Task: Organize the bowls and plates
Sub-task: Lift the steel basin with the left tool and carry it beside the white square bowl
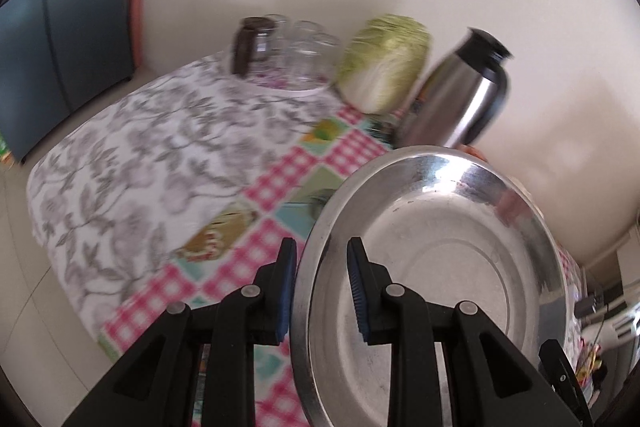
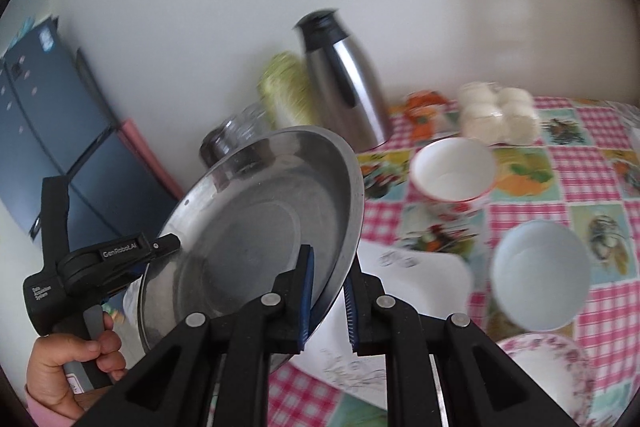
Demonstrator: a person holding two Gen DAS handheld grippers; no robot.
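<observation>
Right wrist | steel plate (image 2: 256, 227) empty, tilted | white bowl (image 2: 454, 169) empty

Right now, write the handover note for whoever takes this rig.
Left gripper and right gripper: each shut on the steel plate rim, on opposite sides, holding it tilted above the table.
White bowl, blue bowl and floral plate sit apart on the table.
Done: nothing stacked yet.
Left: set the steel plate down, group bowls, then plates.

Steel plate (image 1: 440, 267) glossy, scuffed; flask (image 1: 460, 95) polished metal; white bowl (image 2: 454, 169) glazed ceramic
</observation>
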